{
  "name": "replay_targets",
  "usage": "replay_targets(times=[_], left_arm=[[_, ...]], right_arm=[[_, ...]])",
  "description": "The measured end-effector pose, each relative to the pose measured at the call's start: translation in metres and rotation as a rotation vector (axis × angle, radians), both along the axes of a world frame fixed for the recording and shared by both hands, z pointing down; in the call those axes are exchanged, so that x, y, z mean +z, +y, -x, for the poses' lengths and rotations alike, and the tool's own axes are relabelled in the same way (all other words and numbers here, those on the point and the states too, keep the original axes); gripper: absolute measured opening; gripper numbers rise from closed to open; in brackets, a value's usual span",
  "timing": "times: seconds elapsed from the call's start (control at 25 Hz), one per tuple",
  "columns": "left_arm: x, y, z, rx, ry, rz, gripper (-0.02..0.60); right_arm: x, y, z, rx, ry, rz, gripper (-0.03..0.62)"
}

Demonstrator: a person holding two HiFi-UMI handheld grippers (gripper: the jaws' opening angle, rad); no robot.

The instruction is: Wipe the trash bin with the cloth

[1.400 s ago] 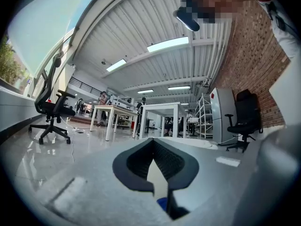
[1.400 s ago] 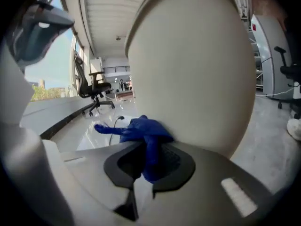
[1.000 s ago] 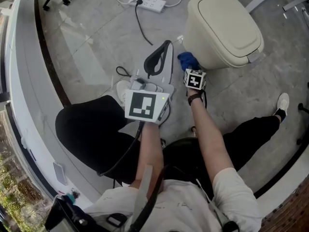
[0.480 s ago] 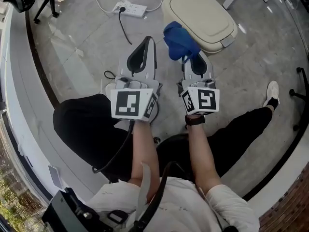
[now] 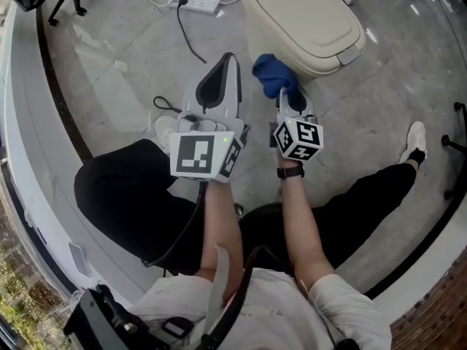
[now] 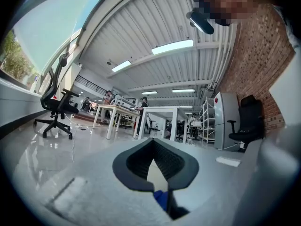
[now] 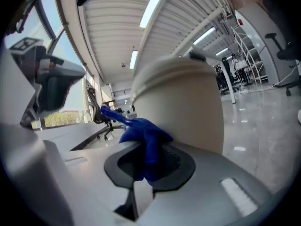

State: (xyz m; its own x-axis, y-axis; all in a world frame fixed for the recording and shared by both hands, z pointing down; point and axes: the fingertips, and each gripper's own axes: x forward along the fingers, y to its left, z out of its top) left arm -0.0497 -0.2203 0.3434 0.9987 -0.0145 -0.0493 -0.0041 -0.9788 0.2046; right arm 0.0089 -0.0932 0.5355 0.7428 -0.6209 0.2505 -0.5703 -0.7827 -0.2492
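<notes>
Grey floor (image 5: 124, 57) shines all around. The right claw (image 7: 148, 161) pinches the blue cloth (image 7: 143, 135), which bunches up out of its jaws. The cloth touches the bin (image 7: 188, 107) on its near side, just under the shut lid. The left claw (image 6: 153, 161) is pressed together with nothing in it, held left of the bin and apart from it. A plug strip (image 5: 195, 1) lies left of the bin too, farther off.

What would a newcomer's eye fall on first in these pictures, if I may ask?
The bright blue cloth, pinched in the right tongs, stands out most, held close to the side of the cream trash bin. Next come the left tongs, shut on nothing, above the grey floor.
</notes>
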Motion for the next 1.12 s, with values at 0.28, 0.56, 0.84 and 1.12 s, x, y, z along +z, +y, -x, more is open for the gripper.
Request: replay_targets(times=[0.28,0.56,0.84,1.12], left_arm=[[0.021,-0.01,-0.005,-0.069,-0.058,-0.041,0.002],[0.029,-0.009,0.005,-0.16,-0.093,-0.073,0.0],[-0.015,-0.014,0.009,-0.323,-0.066,-0.148,0.0],[-0.038,0.006,0.035,-0.497,-0.005,-0.119,0.0]], right_arm=[[0.164,-0.011,-0.016,-0.095,-0.239,0.256,0.038],[0.235,0.005,-0.011,-0.243,-0.295,0.441,0.038],[0.098,-0.022,0.018,-0.37,-0.135,0.256,0.038],[-0.108,-0.014,0.058,-0.536,0.233,0.03,0.038]])
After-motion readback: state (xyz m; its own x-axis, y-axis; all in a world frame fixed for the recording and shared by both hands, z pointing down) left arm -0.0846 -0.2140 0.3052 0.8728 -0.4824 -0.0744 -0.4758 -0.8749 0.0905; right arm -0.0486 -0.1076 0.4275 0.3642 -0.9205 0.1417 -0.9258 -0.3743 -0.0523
